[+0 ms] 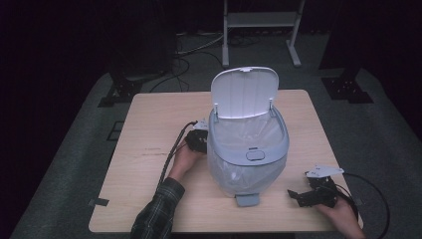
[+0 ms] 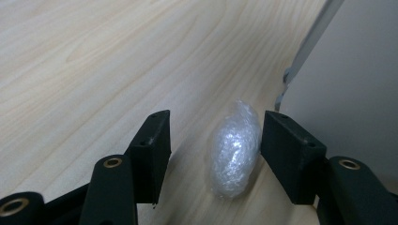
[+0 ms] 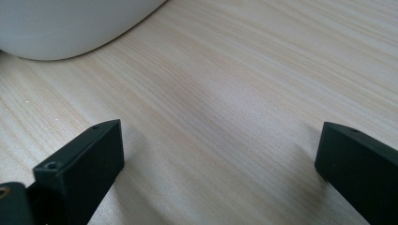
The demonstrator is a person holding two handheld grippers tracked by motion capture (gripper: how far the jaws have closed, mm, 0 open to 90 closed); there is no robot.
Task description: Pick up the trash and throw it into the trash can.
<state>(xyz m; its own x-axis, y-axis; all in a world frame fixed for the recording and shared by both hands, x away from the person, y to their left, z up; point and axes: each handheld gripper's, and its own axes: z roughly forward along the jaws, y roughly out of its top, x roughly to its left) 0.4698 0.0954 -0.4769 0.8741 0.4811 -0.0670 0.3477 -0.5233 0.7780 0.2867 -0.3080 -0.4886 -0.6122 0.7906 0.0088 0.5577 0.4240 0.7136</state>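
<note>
A crumpled wad of clear plastic lies on the wooden table, close beside a white pedal bin whose lid stands up. My left gripper straddles the wad. The jaw nearer the bin touches its side and the other jaw stands apart from it, so the gripper is open. In the high view the left gripper is low at the bin's left flank. My right gripper rests on the table to the right of the bin, wide open over bare wood.
A clear liner bag sits in the bin, and its grey foot pedal points at the table's near edge. The bin's curved white wall is just ahead of the right gripper. A metal stand is on the floor beyond the table.
</note>
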